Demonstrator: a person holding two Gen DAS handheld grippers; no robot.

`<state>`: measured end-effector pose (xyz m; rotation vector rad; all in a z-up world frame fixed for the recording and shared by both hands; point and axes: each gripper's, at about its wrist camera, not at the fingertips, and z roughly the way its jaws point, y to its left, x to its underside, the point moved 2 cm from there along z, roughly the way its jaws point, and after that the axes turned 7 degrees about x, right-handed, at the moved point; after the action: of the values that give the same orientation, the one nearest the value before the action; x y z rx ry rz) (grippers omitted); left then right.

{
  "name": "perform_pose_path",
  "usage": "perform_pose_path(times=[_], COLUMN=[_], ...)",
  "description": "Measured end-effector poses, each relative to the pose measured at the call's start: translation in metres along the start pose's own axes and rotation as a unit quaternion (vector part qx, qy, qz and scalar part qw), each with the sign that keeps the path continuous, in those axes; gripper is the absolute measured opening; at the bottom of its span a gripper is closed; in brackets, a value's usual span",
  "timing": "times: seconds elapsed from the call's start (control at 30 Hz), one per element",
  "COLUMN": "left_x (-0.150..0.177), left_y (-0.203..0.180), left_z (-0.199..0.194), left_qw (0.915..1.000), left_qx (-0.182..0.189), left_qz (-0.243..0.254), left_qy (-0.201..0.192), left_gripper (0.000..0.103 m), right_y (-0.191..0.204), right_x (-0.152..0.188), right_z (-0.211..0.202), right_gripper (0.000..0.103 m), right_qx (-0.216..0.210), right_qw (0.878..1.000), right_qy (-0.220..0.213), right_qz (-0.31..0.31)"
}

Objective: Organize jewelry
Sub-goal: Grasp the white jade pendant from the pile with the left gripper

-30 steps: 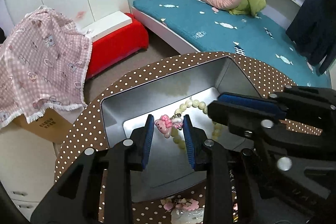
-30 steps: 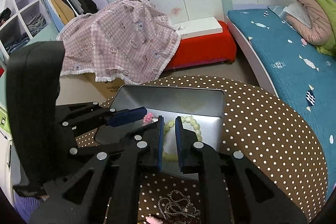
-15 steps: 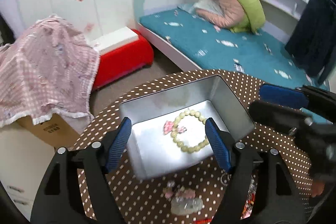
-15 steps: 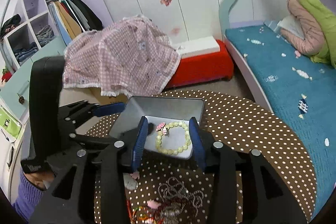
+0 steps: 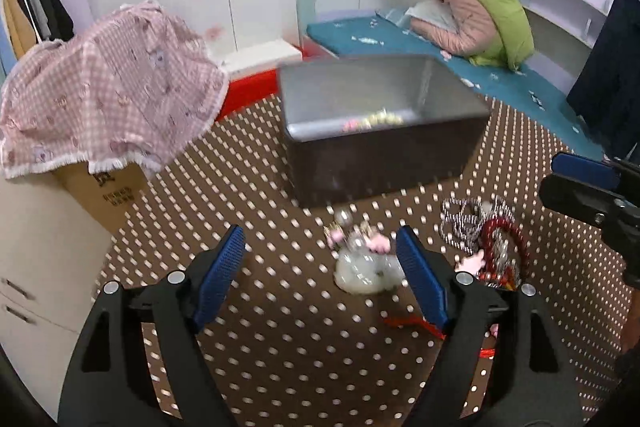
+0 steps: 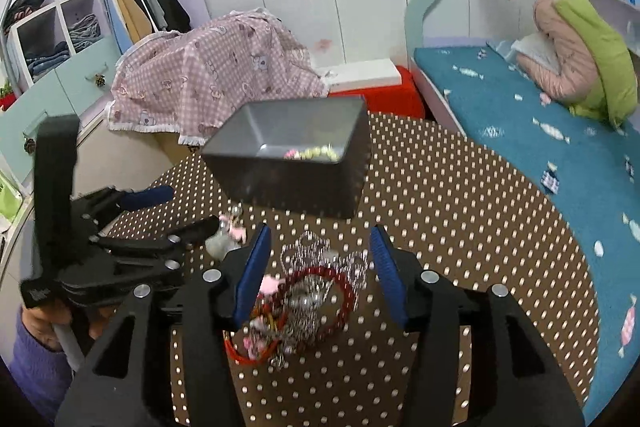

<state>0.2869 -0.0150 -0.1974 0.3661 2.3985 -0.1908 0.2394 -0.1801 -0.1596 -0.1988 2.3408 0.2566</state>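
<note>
**Both claws wide open over the jewelry pile**

Closest in, the left claw (image 5: pixel 320 263) is spread wide with nothing between its blue pads, hovering low over the polka-dot bench (image 5: pixel 248 187). Just ahead of it, near its right finger, sits a clear blobby trinket with pink bits (image 5: pixel 362 263), a bit blurry so I can't say exactly what it is. The right claw (image 6: pixel 320 267) is also gaping, empty, and framing the tangled heap: a red bead bracelet (image 6: pixel 340 297) looped around silvery chain stuff, with a small silver tiara (image 6: pixel 316 249) at the far edge of the pile and some pink and red odds and ends on the near side.

Further back on the bench stands the grey metal tin (image 6: pixel 296 179), upright and apart from the pile. Down inside it you can just spot a pale green bead bracelet (image 6: pixel 320 151) with a pink charm (image 6: pixel 290 153) beside it, lying on the bottom.

Beyond that, a pink checked cloth (image 6: pixel 216 67) draped over a box, and the teal bed (image 6: pixel 520 107).
</note>
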Motion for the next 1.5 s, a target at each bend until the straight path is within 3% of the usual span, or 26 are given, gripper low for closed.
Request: perform_pose_path(times=[0.2,0.53,0.6,0.67,0.7,0.97,1.3,1.5], left_x=[0.01,0.018,0.018,0.018,0.017,0.03,0.046,0.05], left_y=[-0.008,-0.006,-0.002,-0.004,-0.005,0.013,0.058,0.064], left_z=[0.015,0.024,0.024,0.021,0.02,0.004,-0.026,-0.035], left_qw=[0.9998,0.9992,0.9992,0.9993,0.9992,0.9986,0.9969,0.9963], left_qx=[-0.014,0.014,0.016,0.022,0.022,0.034,0.032,0.043], left_qz=[0.009,-0.01,-0.012,-0.005,-0.004,-0.025,-0.069,-0.073], left_qy=[0.009,0.036,0.034,0.031,0.032,0.032,0.019,0.013], left_gripper=[0.082,0.081,0.075,0.048,0.044,0.043,0.043,0.043], right_y=[0.0,-0.001,-0.001,0.0,0.001,0.018,0.076,0.088], right_x=[0.008,0.012,0.013,0.014,0.013,0.007,0.002,0.001], right_z=[0.0,0.004,0.004,0.003,0.002,0.001,0.042,0.067], right_gripper=[0.051,0.053,0.053,0.053,0.053,0.053,0.053,0.038], right_qx=[-0.006,-0.012,-0.013,-0.012,-0.011,-0.012,-0.006,0.035], right_qw=[1.0,1.0,1.0,1.0,1.0,1.0,0.993,0.985], right_qy=[0.008,0.013,0.014,0.015,0.015,0.015,0.051,0.07], right_qz=[0.004,0.007,0.008,0.007,0.007,-0.014,-0.104,-0.155])
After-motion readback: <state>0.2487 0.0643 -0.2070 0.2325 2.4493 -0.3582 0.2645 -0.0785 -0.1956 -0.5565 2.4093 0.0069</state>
